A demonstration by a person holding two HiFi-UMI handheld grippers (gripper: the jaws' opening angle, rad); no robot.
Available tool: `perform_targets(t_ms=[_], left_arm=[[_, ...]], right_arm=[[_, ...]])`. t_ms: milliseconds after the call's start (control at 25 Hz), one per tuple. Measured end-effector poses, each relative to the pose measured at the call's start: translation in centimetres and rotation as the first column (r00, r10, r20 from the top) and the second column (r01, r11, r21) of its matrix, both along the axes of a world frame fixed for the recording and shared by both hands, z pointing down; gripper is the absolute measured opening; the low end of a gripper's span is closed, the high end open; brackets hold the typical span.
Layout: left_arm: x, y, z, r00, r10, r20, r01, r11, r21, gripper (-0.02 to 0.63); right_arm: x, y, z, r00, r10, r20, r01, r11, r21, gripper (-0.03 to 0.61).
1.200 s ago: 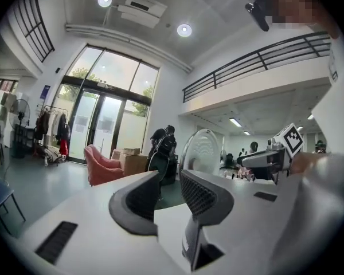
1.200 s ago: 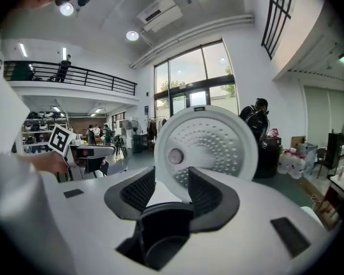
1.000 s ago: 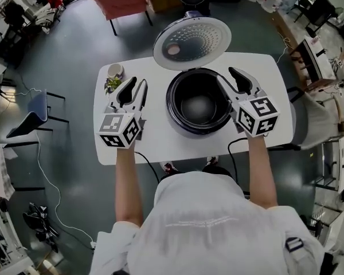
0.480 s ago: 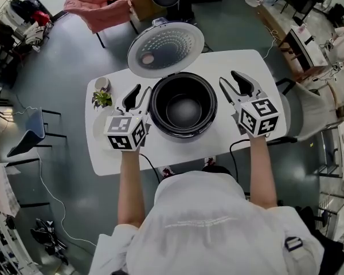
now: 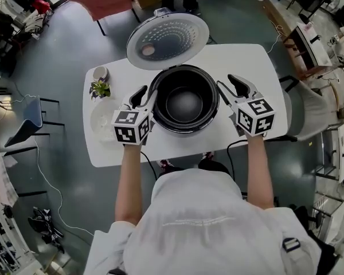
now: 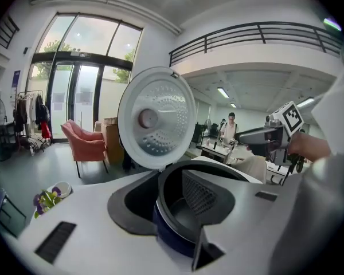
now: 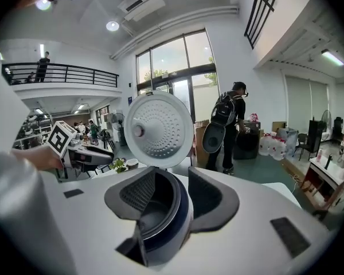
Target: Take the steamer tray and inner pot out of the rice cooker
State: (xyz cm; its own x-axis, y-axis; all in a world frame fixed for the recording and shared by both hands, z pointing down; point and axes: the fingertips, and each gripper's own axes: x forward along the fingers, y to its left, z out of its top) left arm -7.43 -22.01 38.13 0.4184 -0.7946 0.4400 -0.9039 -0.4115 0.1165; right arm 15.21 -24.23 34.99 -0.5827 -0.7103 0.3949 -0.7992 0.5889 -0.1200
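Observation:
The rice cooker (image 5: 184, 126) stands mid-table with its lid (image 5: 167, 40) tipped up at the back. Its dark inner pot (image 5: 185, 105) sits inside and looks empty. My left gripper (image 5: 147, 91) is at the cooker's left rim, jaws open. In the left gripper view the rim (image 6: 171, 183) lies between the jaws with gaps on both sides. My right gripper (image 5: 226, 85) is at the right rim, jaws open astride the cooker wall (image 7: 167, 225). A pale translucent round tray (image 5: 102, 118) lies on the table to the left of the left gripper.
A small potted plant (image 5: 100, 89) and a small cup (image 5: 100, 72) stand at the table's far left corner. A power cord (image 5: 235, 145) runs off the table's front edge. Chairs, desks and people stand around the room.
Both grippers have moved inward and down, from beside the cooker to its rim. The left one travelled further, coming in from the table's left side.

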Motion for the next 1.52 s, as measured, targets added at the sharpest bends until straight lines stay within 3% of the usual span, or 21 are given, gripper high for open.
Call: perform_targets(t_ms=[360,640,800,1000,1120,1400,1520], left_arm=[[0.9,0.5,5.0,0.999,0.01,0.031,-0.006,0.991,-0.131,0.161],[0.8,0.3,6.8,0.995,-0.021,0.093,0.037,0.984,-0.174,0.169],[0.8,0.3,7.2,0.992,-0.046,0.116,0.065,0.985,-0.16,0.17],[0.6,0.0,7.1,0.991,-0.105,0.079,0.114,0.986,-0.125,0.165],[0.3,0.0,7.1,0.989,-0.131,0.064,0.137,0.986,-0.099,0.123],[0.1,-0.3,7.3,0.99,-0.133,0.048,0.138,0.985,-0.101,0.117],[0.3,-0.2,7.2,0.989,-0.14,0.05,0.145,0.984,-0.103,0.114]], right_arm=[[-1.1,-0.4,4.6,0.998,-0.061,-0.012,0.06,0.993,-0.1,0.196],[-2.3,-1.1,7.6,0.993,-0.112,-0.04,0.105,0.982,-0.158,0.196],[-2.7,-1.4,9.3,0.991,-0.121,-0.059,0.108,0.977,-0.185,0.196],[-3.0,-1.4,11.0,0.992,-0.109,-0.065,0.092,0.968,-0.232,0.172],[-2.9,-1.5,11.0,0.995,-0.085,-0.053,0.072,0.974,-0.215,0.152],[-3.0,-1.6,11.1,0.999,-0.052,-0.011,0.049,0.98,-0.193,0.129],[-2.7,-1.4,11.2,1.0,-0.03,-0.006,0.027,0.973,-0.229,0.127]])
